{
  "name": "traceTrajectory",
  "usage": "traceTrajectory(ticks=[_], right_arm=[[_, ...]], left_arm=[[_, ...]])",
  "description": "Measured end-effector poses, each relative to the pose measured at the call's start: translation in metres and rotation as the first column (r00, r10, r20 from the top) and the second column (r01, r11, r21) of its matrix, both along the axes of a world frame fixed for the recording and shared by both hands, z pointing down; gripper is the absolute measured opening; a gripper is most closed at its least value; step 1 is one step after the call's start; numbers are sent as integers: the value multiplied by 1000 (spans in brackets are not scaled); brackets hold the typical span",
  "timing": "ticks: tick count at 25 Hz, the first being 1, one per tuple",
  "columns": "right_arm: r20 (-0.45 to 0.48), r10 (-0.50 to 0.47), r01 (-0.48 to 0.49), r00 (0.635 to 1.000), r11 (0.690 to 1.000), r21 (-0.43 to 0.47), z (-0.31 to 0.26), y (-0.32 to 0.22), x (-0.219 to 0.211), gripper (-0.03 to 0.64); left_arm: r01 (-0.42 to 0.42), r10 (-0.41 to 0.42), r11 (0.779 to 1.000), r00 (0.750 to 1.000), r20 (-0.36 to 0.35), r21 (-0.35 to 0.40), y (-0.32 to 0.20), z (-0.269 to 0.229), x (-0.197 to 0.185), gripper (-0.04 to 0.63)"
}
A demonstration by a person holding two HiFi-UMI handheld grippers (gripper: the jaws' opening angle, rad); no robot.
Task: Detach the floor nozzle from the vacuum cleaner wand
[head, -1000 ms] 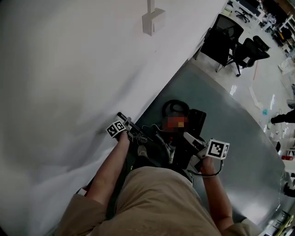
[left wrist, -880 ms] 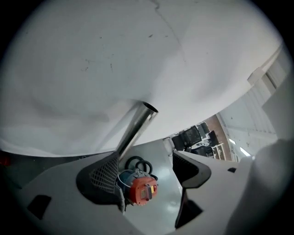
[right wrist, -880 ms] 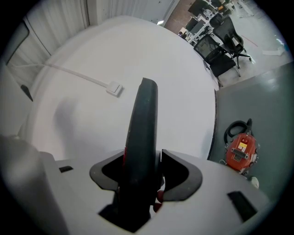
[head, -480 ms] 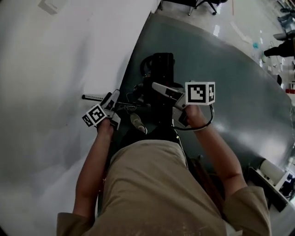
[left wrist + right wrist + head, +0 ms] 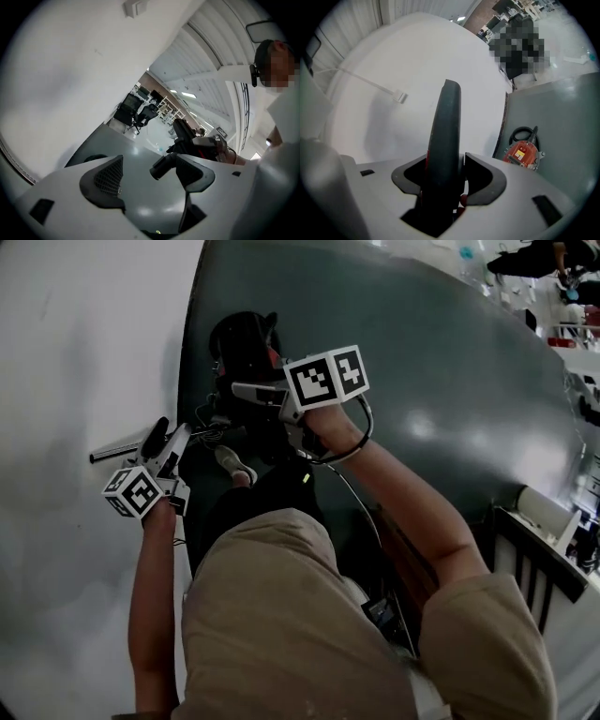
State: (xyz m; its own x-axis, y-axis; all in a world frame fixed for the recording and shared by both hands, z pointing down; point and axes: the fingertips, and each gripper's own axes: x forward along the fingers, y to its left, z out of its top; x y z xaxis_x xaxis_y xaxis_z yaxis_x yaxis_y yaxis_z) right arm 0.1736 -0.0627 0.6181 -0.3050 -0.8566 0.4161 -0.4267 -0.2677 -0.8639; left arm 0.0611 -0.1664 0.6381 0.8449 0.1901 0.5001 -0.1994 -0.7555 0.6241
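My right gripper point(image 5: 240, 390) point(image 5: 445, 174) is shut on a dark vacuum wand point(image 5: 447, 123) that runs out past its jaws toward the white wall. The left gripper point(image 5: 174, 439) point(image 5: 148, 177) stands open, with only grey floor between its pads. A bare black tube end point(image 5: 161, 168) shows just beside its right pad, apart from it. In the head view a thin dark rod point(image 5: 116, 450) sticks out leftward by the left gripper. The orange-and-black canister vacuum point(image 5: 522, 153) point(image 5: 246, 337) with its coiled hose sits on the floor against the wall. No floor nozzle shows.
A white wall point(image 5: 84, 343) fills the left. A grey floor mat point(image 5: 422, 371) spreads to the right. Office chairs point(image 5: 135, 111) stand far off. A slatted rail point(image 5: 534, 563) is at the lower right. The person's legs fill the bottom of the head view.
The left gripper has swung up and left toward the wall and rolled over. The right gripper has pushed forward and down toward the canister, still gripping the wand.
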Motion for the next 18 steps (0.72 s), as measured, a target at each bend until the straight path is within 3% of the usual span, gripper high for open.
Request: traceTrajectory(ticks=[4, 11, 18], right_arm=[[12, -22, 23, 1000, 999, -33, 33, 27, 33, 224], [43, -111, 115, 993, 989, -97, 69, 30, 29, 224], [50, -197, 201, 979, 975, -94, 80, 29, 25, 224]], left_arm=[[-50, 48, 998, 998, 48, 37, 34, 21, 28, 354], [-110, 103, 992, 988, 111, 62, 58, 41, 20, 354], [-91, 84, 995, 987, 136, 45, 73, 58, 24, 354]])
